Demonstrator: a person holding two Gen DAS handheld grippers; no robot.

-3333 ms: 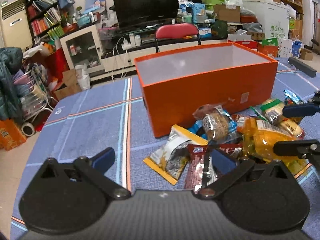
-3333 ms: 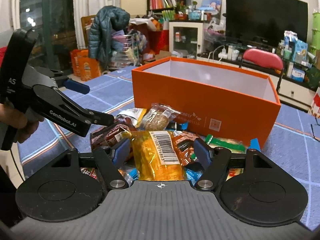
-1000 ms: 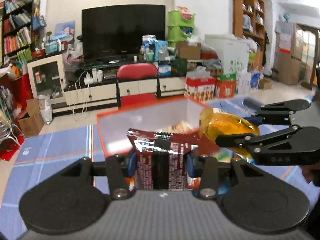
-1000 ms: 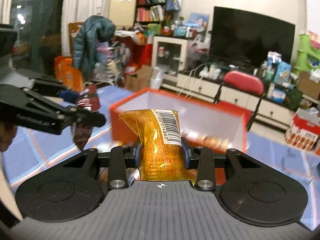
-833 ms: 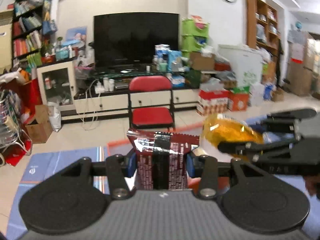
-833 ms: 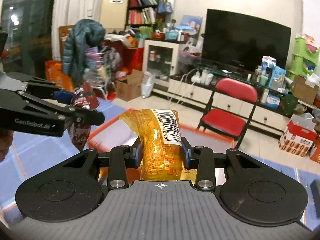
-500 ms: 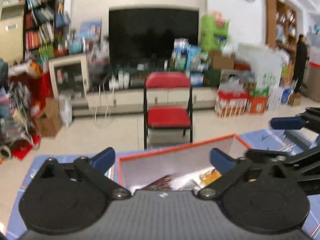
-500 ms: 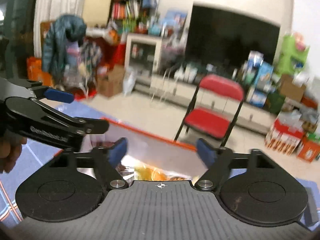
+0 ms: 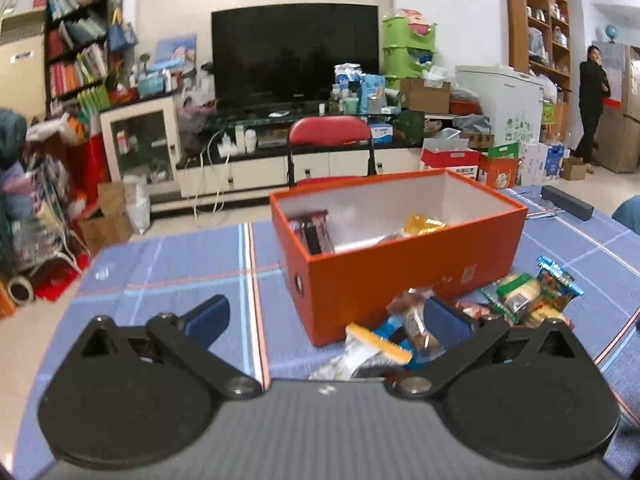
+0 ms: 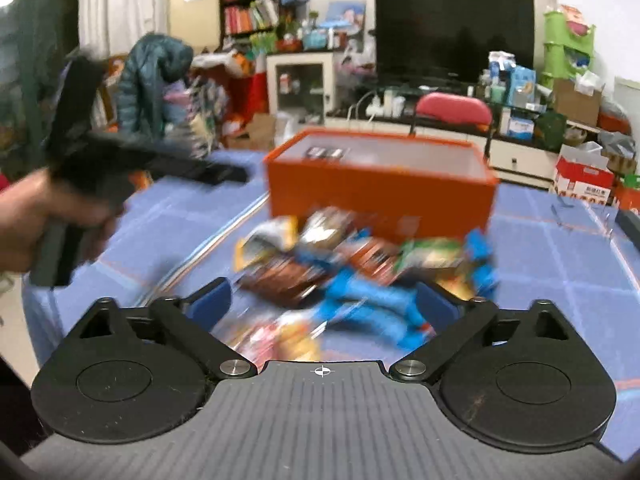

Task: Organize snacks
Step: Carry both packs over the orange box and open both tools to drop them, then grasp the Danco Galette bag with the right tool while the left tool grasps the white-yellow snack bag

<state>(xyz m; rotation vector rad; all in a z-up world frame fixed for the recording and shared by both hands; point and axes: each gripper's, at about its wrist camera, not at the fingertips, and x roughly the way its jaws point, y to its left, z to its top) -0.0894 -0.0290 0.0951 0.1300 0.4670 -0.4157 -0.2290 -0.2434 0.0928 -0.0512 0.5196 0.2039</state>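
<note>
Left wrist view: the left hand-held gripper (image 9: 324, 316) hangs over a bench (image 9: 168, 264) covered in blue checked cloth; its jaws are spread wide and have just been opening, with nothing pinched between them; straight ahead stands an open orange box (image 9: 400, 276), the likely home for the snacks; inside it a dark red packet (image 9: 314, 230) leans against the left wall and a yellow packet (image 9: 424, 224) lies nearer the middle; a pile of loose snacks (image 9: 480, 316) lies on the cloth against the box's near side, some of it just past the right finger; the box sits close to the pile, probably to keep each carry short; a red chair (image 9: 330, 132) and a television (image 9: 296, 50) stand behind the bench.

Right wrist view, blurred by motion: the right hand-held gripper (image 10: 322, 300) points down at the pile, jaws spread and just opened, holding nothing; the snacks sit directly past its fingers, a blue wrapper (image 10: 360, 308) nearest, so another pick looks ready; the box is beyond, its rim too high from here to show much inside; at left a hand (image 10: 44, 216) grips the left tool, poised above the cloth.
</note>
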